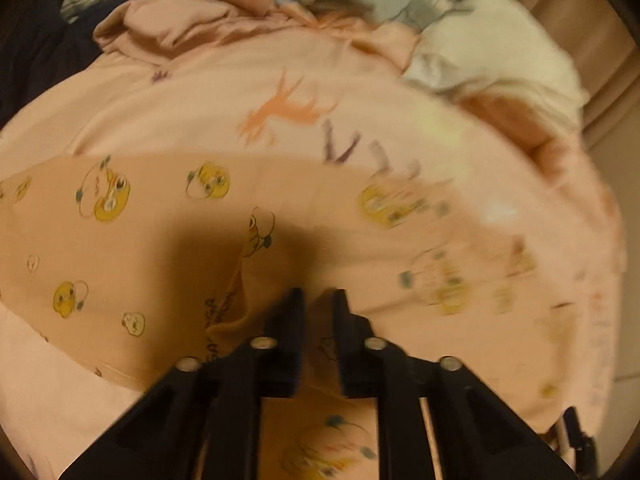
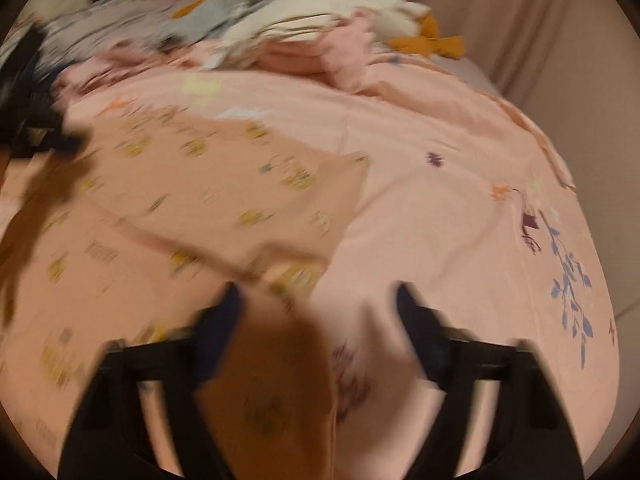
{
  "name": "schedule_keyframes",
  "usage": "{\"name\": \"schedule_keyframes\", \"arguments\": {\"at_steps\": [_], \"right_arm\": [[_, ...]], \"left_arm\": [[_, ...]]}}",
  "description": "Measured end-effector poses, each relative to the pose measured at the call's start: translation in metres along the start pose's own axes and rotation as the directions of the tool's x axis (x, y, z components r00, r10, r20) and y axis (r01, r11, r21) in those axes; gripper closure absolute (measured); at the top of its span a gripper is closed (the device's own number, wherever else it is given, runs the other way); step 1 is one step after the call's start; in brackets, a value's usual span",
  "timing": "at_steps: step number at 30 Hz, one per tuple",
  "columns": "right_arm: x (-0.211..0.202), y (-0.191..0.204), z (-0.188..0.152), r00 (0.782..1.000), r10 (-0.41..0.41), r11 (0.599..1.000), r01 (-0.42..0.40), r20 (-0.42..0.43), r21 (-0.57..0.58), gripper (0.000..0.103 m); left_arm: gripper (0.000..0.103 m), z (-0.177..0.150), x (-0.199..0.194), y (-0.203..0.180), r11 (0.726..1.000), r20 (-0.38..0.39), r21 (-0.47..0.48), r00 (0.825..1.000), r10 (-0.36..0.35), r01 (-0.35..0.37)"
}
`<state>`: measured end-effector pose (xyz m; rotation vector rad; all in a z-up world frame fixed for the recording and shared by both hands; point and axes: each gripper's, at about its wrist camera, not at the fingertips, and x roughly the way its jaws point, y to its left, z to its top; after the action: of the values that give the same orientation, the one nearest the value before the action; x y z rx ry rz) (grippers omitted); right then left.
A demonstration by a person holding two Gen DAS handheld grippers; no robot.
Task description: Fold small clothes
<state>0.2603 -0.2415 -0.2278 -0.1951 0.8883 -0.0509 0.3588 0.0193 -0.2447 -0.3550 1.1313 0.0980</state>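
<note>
Left gripper (image 1: 318,294): jaws nearly together, a narrow slit between the tips, and a fold of the small orange garment (image 1: 132,248) runs up into that slit. Cloth looks pinched there, pads pressing on it. The garment has a yellow cartoon-face print and some dark lettering just left of the jaws. From the jaws it spreads flat to the left and ahead, and a bit of it shows below, between the gripper's arms. A dark shadow lies on the cloth right in front of the tips.

Right gripper (image 2: 318,294): jaws stand apart, a wide gap. The picture is blurred. A corner of the same printed garment (image 2: 224,184) lies in the gap close to the left finger, under a dark shadow; cannot tell whether the pads touch it, no pinch visible. The rest of the garment stretches away ahead and left of these jaws.

Under the garment is a pink bed cover (image 1: 240,92) with flower and leaf prints; blue leaf sprig (image 2: 572,288) well to the right of the right jaws. Far ahead of both grippers, at the back of the bed, a heap of other clothes (image 2: 304,20): white, grey, pink, a mustard piece. Another dark gripper-like shape sits at the left edge in the right wrist view, blurred.
</note>
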Motion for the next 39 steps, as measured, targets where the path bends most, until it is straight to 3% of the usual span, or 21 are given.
{"name": "schedule_keyframes", "arguments": {"at_steps": [1,3,7,9,13,14,15,16,17,19,21,22,24,29,39], "right_arm": [[0.010,-0.008,0.002,1.000,0.013,0.997,-0.012,-0.014,0.072,0.098],[0.024,-0.026,0.002,0.997,0.075,0.974,-0.067,-0.034,0.214,0.097],[0.033,-0.045,-0.013,0.994,-0.061,0.972,0.079,-0.088,0.219,0.100],[0.033,-0.066,-0.027,0.993,0.030,0.959,0.002,-0.111,0.282,0.101],[0.013,-0.086,-0.026,0.972,0.230,0.907,-0.196,-0.047,0.373,0.093],[0.008,-0.080,-0.021,0.969,0.243,0.917,-0.219,-0.033,0.332,0.071],[0.004,-0.073,-0.018,0.970,0.243,0.928,-0.225,-0.028,0.297,0.030],[0.002,-0.064,-0.014,0.972,0.233,0.940,-0.220,-0.020,0.260,0.013],[0.001,-0.056,-0.012,0.975,0.223,0.950,-0.216,-0.004,0.227,0.006],[0.006,-0.043,-0.008,0.977,0.211,0.960,-0.210,0.017,0.183,0.025],[0.033,-0.038,-0.003,0.965,0.258,0.944,-0.239,-0.054,0.228,0.076],[0.046,-0.036,-0.002,0.955,0.278,0.934,-0.245,-0.099,0.259,0.078],[0.053,-0.037,-0.004,0.960,0.272,0.928,-0.246,-0.060,0.279,0.087],[0.048,-0.053,-0.021,0.943,0.327,0.891,-0.283,-0.067,0.355,0.102],[0.031,-0.046,-0.026,0.942,0.309,0.917,-0.259,-0.130,0.302,0.101]], "left_arm": [[0.095,-0.004,0.000,-0.001,1.000,0.033,0.018,0.999,0.010,-0.010],[0.097,-0.011,-0.002,0.000,0.998,0.072,0.055,0.997,0.022,-0.026],[0.098,-0.014,-0.003,0.010,0.996,0.078,0.084,0.997,-0.002,-0.004],[0.098,-0.015,-0.005,0.016,0.997,0.067,0.079,0.997,-0.023,0.017],[0.098,-0.021,-0.009,0.015,0.995,0.075,0.097,0.997,-0.007,0.000],[0.098,-0.021,-0.008,0.012,0.994,0.077,0.108,0.997,0.006,-0.014],[0.098,-0.022,-0.009,0.010,0.993,0.079,0.116,0.997,0.015,-0.024],[0.098,-0.026,-0.012,0.012,0.992,0.080,0.122,0.997,0.020,-0.029],[0.097,-0.026,-0.012,0.011,0.992,0.082,0.125,0.996,0.021,-0.031],[0.098,-0.029,-0.014,0.014,0.992,0.086,0.123,0.996,0.008,-0.018],[0.098,-0.029,-0.013,0.018,0.993,0.083,0.116,0.996,-0.013,0.003],[0.098,-0.029,-0.013,0.019,0.993,0.081,0.115,0.997,-0.019,0.009],[0.098,-0.029,-0.014,0.019,0.992,0.079,0.123,0.997,-0.027,0.017],[0.097,-0.035,-0.015,0.018,0.988,0.099,0.154,0.995,-0.023,0.008],[0.097,-0.044,-0.028,0.018,0.976,0.041,0.216,0.999,0.027,-0.035]]}}
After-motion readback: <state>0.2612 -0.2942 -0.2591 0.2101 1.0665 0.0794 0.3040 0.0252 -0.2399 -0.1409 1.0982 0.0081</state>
